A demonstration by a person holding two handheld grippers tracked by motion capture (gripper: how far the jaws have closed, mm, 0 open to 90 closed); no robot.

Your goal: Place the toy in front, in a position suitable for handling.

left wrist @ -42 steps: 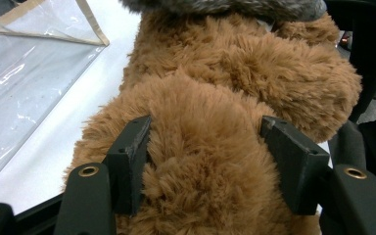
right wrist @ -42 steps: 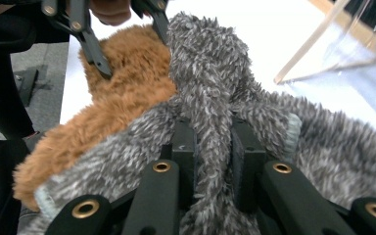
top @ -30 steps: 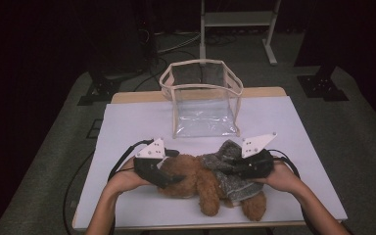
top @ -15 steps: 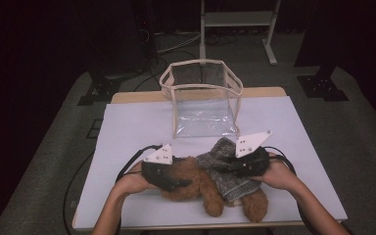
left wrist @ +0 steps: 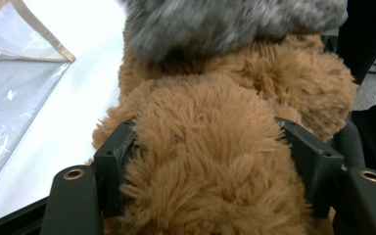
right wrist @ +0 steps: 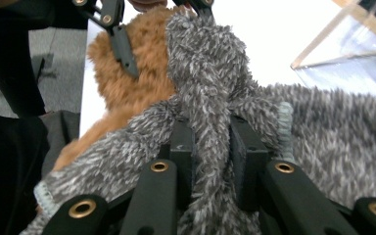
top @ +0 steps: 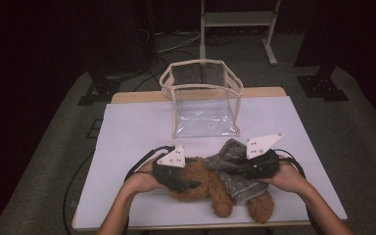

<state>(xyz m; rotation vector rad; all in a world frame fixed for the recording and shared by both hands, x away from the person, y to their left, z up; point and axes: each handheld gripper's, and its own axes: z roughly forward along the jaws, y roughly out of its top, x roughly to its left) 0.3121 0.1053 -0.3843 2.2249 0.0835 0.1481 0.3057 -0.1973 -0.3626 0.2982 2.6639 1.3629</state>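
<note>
Brown plush teddy bear (top: 210, 183) lying near the front edge of the white table (top: 127, 127), partly wrapped in a fuzzy grey knitted garment (top: 235, 166) draped over its right side. Left gripper (top: 188, 184) clamped round a brown plush limb or body part, jaws roughly half apart and just closed in, fur bulging between the pads (left wrist: 117, 156) — probably to pin the bear so it cannot slide while the cloth is pulled. Right gripper (top: 235, 169) nearly shut, pinching a raised fold of the grey garment (right wrist: 210, 122) between its jaws; bunched ridge standing upward from the grip, likely to tug the fabric along or off the toy. Grippers facing each other across the bear, well matched for a pull in opposite directions. Clear plastic bag with beige trim (top: 203, 100) standing open toward the back edge, apart from the bear, seemingly ready to receive something. Whether dressing or undressing: cannot tell.
</note>
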